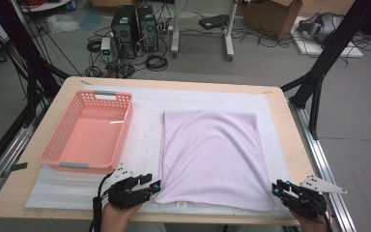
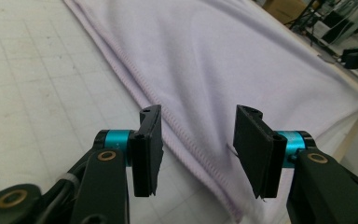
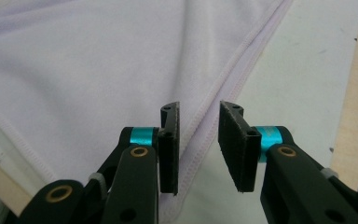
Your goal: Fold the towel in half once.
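Observation:
A pale lilac towel (image 1: 210, 154) lies folded flat on the white mat (image 1: 142, 140), its near edge close to the table's front. My left gripper (image 1: 152, 185) sits at the towel's near left corner, jaws open. In the left gripper view, the towel's stitched hem (image 2: 186, 140) runs under the gap of the left gripper (image 2: 198, 135), untouched by the pads. My right gripper (image 1: 278, 187) is at the near right corner. In the right gripper view, the right gripper (image 3: 199, 135) stands open by a narrow gap above the towel's (image 3: 98, 70) hem.
A pink plastic basket (image 1: 89, 130) with nothing in it stands on the left of the table, just beyond my left gripper. The wooden table edge (image 1: 294, 145) runs along the right. Computers, cables and boxes sit on the floor behind.

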### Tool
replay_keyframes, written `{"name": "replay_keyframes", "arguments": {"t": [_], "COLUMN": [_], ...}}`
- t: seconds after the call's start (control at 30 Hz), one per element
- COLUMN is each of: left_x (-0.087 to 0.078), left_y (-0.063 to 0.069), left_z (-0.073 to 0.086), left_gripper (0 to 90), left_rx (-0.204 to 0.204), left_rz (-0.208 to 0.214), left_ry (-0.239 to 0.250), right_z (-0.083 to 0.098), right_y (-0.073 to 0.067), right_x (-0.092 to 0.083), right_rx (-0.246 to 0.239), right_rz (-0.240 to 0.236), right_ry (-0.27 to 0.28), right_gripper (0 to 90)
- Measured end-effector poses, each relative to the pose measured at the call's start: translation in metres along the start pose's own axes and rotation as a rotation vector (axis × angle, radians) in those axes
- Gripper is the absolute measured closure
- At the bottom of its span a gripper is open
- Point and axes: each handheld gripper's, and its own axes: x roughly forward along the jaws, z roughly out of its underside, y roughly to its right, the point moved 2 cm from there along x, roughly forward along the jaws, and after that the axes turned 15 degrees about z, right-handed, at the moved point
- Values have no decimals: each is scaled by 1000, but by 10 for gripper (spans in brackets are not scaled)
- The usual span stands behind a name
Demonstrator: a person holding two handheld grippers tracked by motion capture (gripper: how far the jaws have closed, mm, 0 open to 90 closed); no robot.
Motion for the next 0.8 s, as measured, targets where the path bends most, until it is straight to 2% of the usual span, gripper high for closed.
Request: {"name": "replay_keyframes", "arguments": {"t": [0.07,0.17,0.23,0.43,0.47,0.53,0.63,0.67,0.7,0.73,0.77,0.8], "left_x": [1,11,20,53,58,68,81,85,86,86,86,84], "left_y": [0,-7,-15,-43,-47,-56,-63,-64,-63,-62,-63,-63], "left_z": [-4,-8,-12,-36,-39,-45,-48,-46,-46,-46,-47,-47], "left_gripper": [522,525,548,596,595,596,595,610,639,719,846,855], "left_rx": [23,39,47,77,82,114,136,155,181,204,203,194], "left_rz": [-3,-30,-63,-114,-133,-179,-194,-207,-227,-233,-254,-268], "left_ry": [-6,-33,-46,-102,-107,-136,-178,-205,-210,-218,-213,-204], "right_z": [-3,-7,-10,-19,-21,-25,-31,-32,-34,-35,-37,-38], "right_y": [1,3,5,11,12,15,17,17,18,18,18,18], "right_x": [2,6,10,23,25,31,40,43,46,49,51,54], "right_rx": [-11,-8,-10,-12,-14,-14,-13,-13,-19,-21,-20,-20], "right_rz": [9,14,15,24,26,27,26,26,24,24,23,21], "right_ry": [6,13,13,13,13,18,15,14,12,9,9,4], "right_gripper": [686,684,682,676,676,676,676,675,674,674,673,672]}}
